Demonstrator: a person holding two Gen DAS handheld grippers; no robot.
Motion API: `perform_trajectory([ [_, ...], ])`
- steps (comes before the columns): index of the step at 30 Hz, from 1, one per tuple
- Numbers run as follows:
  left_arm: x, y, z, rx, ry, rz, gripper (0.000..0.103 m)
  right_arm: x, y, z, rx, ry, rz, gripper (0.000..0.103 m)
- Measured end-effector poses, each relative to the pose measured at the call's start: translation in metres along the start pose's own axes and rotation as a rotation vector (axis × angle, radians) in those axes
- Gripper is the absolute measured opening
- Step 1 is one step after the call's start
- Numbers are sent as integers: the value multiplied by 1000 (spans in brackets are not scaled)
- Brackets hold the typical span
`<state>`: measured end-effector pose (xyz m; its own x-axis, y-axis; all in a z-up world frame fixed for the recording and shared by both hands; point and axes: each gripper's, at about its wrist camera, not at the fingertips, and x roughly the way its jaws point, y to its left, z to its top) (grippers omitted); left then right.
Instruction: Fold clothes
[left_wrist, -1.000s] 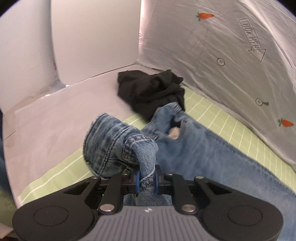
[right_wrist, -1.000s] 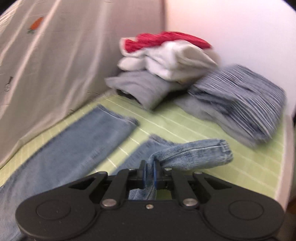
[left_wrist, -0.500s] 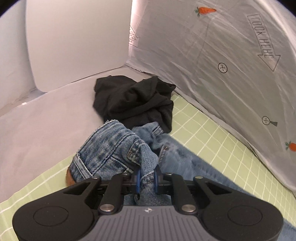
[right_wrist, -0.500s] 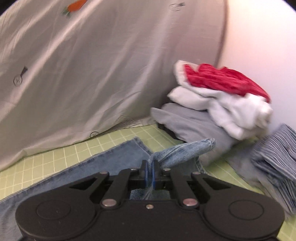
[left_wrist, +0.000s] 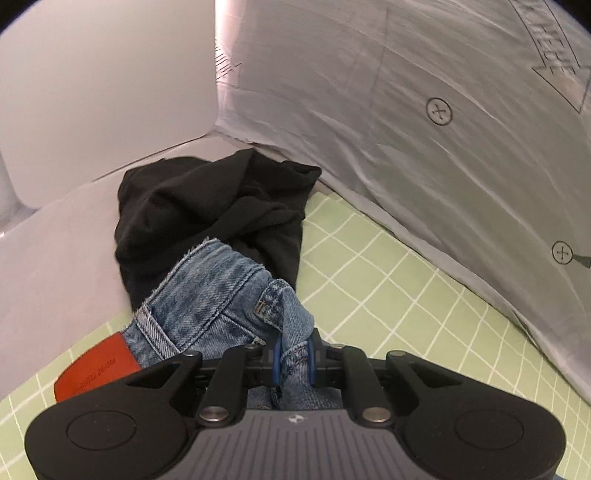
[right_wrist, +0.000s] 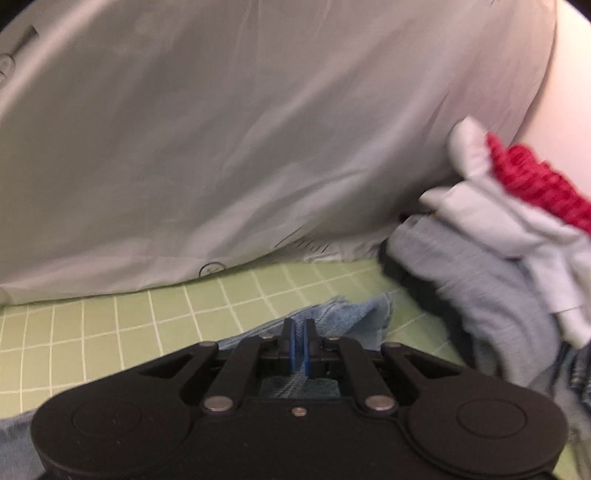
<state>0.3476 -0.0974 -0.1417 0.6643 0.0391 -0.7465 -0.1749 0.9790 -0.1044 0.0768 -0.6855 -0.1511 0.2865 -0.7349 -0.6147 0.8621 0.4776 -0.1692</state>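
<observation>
The green checked mat (left_wrist: 388, 280) is to be kept as the landing place. The jeans (left_wrist: 221, 295) are gripped at the waistband by the left gripper (left_wrist: 293, 356) and at a hem by the right gripper (right_wrist: 299, 349) (both closed on denim). Both edges should be carried level and laid down together, clear of the black garment (left_wrist: 207, 210).

Jeans (left_wrist: 221, 295): you are holding one pair
Black garment (left_wrist: 207, 218): you are seeing one, mid-frame
Grippers: you are using two, left gripper (left_wrist: 291, 350), right gripper (right_wrist: 299, 343)
</observation>
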Motion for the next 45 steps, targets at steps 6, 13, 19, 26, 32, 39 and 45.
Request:
perform_trajectory([
  [6,10,-5,3,-2,-1,-1,16,11,8,8,25,-18,16,4],
  [13,20,-29,1,113,33,12,57,39,26,2,-57,87,27,19],
  [19,-13,-30,-10,153,38,-90,72,-1,24,-16,-80,36,55,91],
  [26,-53,-62,-78,441,146,-294,78,-61,53,-75,-201,81,203,100],
  [32,-40,-99,-111,586,157,-259,87,-70,81,-94,-174,116,273,103],
  [39,-4,-110,-86,447,189,-264,87,-62,112,-77,-162,130,305,103],
  [45,-19,-94,-71,359,178,-293,87,-55,141,-61,-157,112,368,103],
])
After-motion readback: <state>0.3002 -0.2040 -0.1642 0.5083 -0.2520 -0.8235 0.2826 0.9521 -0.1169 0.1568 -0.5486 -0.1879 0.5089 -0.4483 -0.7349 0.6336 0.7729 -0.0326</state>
